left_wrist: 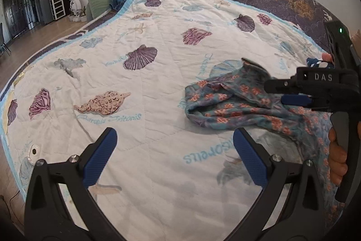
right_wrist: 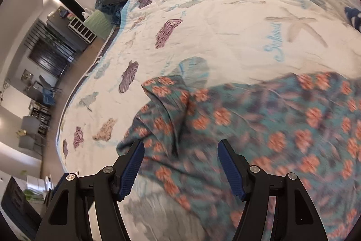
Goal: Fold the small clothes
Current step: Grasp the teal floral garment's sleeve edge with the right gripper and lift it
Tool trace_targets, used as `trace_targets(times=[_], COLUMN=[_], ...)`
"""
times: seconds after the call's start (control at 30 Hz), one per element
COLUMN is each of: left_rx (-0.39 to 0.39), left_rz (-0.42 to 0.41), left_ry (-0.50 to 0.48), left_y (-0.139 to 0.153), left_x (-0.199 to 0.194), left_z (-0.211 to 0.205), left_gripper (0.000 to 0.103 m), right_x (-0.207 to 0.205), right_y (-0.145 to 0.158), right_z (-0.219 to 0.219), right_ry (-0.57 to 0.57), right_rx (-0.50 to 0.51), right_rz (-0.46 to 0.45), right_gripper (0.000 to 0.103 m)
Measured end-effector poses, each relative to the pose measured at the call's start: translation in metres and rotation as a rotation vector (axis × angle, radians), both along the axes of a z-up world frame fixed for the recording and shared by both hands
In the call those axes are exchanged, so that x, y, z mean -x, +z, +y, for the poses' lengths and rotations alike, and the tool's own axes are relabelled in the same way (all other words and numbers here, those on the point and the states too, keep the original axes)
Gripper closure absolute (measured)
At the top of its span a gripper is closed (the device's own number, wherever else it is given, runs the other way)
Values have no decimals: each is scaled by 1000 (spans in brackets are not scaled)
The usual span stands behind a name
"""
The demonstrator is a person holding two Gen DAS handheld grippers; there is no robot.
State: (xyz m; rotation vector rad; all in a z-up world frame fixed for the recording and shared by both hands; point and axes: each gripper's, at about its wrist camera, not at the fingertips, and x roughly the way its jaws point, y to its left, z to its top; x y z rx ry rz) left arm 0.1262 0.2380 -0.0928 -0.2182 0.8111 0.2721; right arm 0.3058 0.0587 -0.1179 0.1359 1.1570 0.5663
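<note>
While both tongs gape, floral garment lies under right tongs, right of left tongs.

Readable text: "DAS" in raised letters on the black body of the right gripper, right edge of the left wrist view. Rest is light blue script printed on the white shell quilt: "Charonia Tritonis" under the tan conch shell print, lower left of that view; an upside-down word ending "...opeltis" lower centre-right, start hidden by the floral garment; more blue script mid-frame beside the purple scallops, too warped to read. Right wrist view: blue script beside the starfish print, upper right, starts "St...", remainder blurred. No numbers or signs legible elsewhere
</note>
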Motion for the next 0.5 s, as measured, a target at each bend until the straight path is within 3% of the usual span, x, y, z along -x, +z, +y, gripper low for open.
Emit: trace_targets(times=[0.17, 0.23, 0.27, 0.37, 0.5], left_rx=[50, 62, 65, 74, 131], left_rz=[43, 52, 53, 38, -4], left_ry=[8, 16, 17, 26, 10], left_y=[-14, -17, -17, -15, -8], left_x=[-11, -11, -11, -10, -8], left_z=[6, 8, 8, 11, 8], left_gripper=[1, 1, 1, 1, 1], right_x=[-15, -19, -20, -12, 10], right_y=[-8, -11, -12, 8, 74], right_z=[26, 31, 34, 21, -26], right_ry=[9, 5, 11, -1, -18], right_rx=[35, 36, 40, -23, -128], right_rz=[-10, -11, -6, -66, -211], right_gripper=[36, 82, 98, 99, 99])
